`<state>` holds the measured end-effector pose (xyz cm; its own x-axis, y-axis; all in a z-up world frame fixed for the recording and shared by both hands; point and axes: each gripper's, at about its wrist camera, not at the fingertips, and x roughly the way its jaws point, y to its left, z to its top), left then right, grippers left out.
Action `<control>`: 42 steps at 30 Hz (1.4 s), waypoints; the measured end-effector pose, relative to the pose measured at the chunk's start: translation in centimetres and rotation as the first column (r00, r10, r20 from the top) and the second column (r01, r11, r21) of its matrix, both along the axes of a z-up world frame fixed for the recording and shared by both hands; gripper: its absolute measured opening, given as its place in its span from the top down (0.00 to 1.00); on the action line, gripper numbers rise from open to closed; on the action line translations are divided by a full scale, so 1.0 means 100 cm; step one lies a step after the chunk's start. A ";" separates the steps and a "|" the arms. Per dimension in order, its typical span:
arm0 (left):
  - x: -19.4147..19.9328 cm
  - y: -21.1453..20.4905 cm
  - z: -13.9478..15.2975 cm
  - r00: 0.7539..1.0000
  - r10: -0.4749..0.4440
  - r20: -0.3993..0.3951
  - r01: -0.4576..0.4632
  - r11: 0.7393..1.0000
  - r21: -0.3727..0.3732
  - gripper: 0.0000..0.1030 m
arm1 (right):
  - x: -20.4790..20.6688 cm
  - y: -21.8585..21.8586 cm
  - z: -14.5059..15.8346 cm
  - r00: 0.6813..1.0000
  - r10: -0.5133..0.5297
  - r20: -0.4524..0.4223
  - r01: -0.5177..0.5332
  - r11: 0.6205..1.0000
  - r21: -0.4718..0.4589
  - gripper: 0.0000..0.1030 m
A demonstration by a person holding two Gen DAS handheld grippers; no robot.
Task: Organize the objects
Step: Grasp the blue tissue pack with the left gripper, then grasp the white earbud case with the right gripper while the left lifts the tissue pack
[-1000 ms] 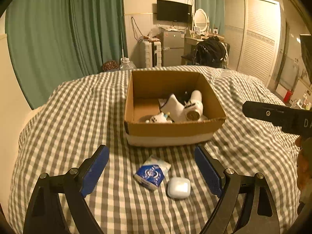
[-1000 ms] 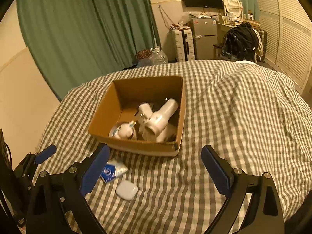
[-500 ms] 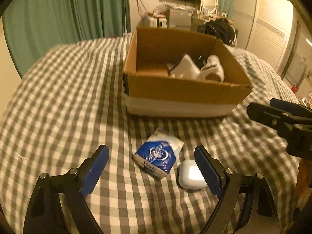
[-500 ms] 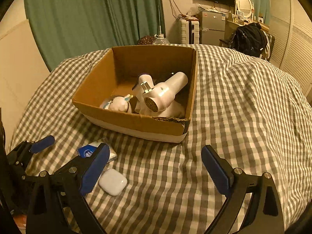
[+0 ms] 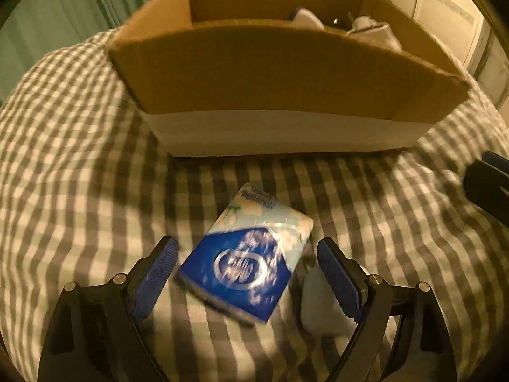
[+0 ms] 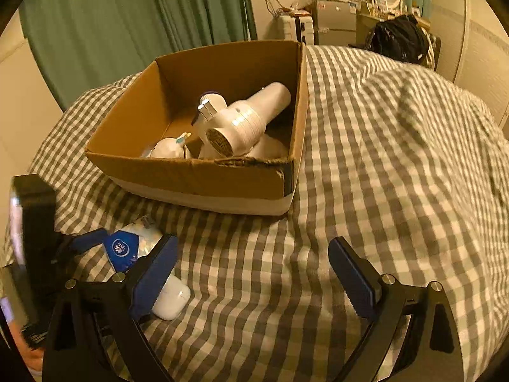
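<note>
A blue and white tissue pack (image 5: 245, 256) lies on the checked bedspread between the open jaws of my left gripper (image 5: 246, 273), untouched. A white earbud case (image 5: 321, 305) lies just right of it, partly behind the right finger. The pack (image 6: 127, 246) and the case (image 6: 171, 299) also show in the right wrist view, by the left finger of my right gripper (image 6: 253, 275), which is open and empty over bare bedspread. A cardboard box (image 5: 286, 76) stands beyond, holding a white hair dryer (image 6: 245, 121) and other white items.
The green curtain (image 6: 127, 25) hangs behind the bed. A suitcase, a small fridge and a black bag (image 6: 397, 38) stand at the far wall. My left gripper's body (image 6: 35, 242) shows at the left edge of the right wrist view.
My left gripper has dropped and moved forward until the tissue pack sits between its jaws. My right gripper has moved closer to the box.
</note>
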<state>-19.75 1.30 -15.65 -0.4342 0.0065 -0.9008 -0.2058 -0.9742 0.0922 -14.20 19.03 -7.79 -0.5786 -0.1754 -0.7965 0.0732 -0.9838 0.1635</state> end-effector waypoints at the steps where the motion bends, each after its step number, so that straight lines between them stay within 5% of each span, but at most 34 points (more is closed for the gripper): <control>1: -0.003 0.002 -0.003 1.000 0.003 0.003 -0.003 1.000 -0.007 0.11 | 0.000 0.001 -0.001 1.000 0.000 0.003 0.000 1.000 -0.008 0.07; 2: -0.004 0.004 -0.004 1.000 -0.007 0.003 0.007 1.000 -0.013 0.11 | 0.000 0.002 -0.002 1.000 -0.001 0.007 0.001 1.000 -0.015 0.07; 4: -0.001 0.007 -0.004 1.000 -0.023 -0.008 0.023 1.000 -0.019 0.27 | -0.001 0.003 -0.003 1.000 -0.004 0.013 0.005 1.000 -0.019 0.07; 9: 0.015 0.004 0.008 0.999 -0.026 -0.038 0.027 0.999 0.017 0.31 | 0.006 0.010 -0.001 0.999 -0.043 -0.013 0.043 0.998 -0.036 0.07; 13: 0.044 -0.013 0.041 0.991 0.010 -0.134 0.001 0.997 0.078 0.31 | 0.014 0.010 0.001 0.998 -0.049 -0.031 0.047 0.998 -0.048 0.07; 21: 0.062 -0.061 0.078 0.967 0.135 -0.217 -0.118 0.989 0.089 0.31 | 0.017 -0.032 -0.014 0.993 0.110 0.032 -0.110 0.994 -0.027 0.08; 26: 0.062 -0.067 0.081 0.966 0.131 -0.223 -0.109 0.988 0.107 0.31 | 0.017 -0.080 -0.042 0.961 0.247 0.122 -0.258 0.963 0.083 0.26; 35: 0.059 -0.075 0.071 0.972 0.138 -0.190 -0.108 0.981 0.159 0.31 | 0.008 -0.106 -0.065 0.918 0.338 0.209 -0.354 0.934 0.046 0.29; 42: 0.071 -0.070 0.072 0.969 0.143 -0.199 -0.114 0.982 0.151 0.31 | 0.013 -0.108 -0.066 0.930 0.313 0.193 -0.334 0.939 0.084 0.43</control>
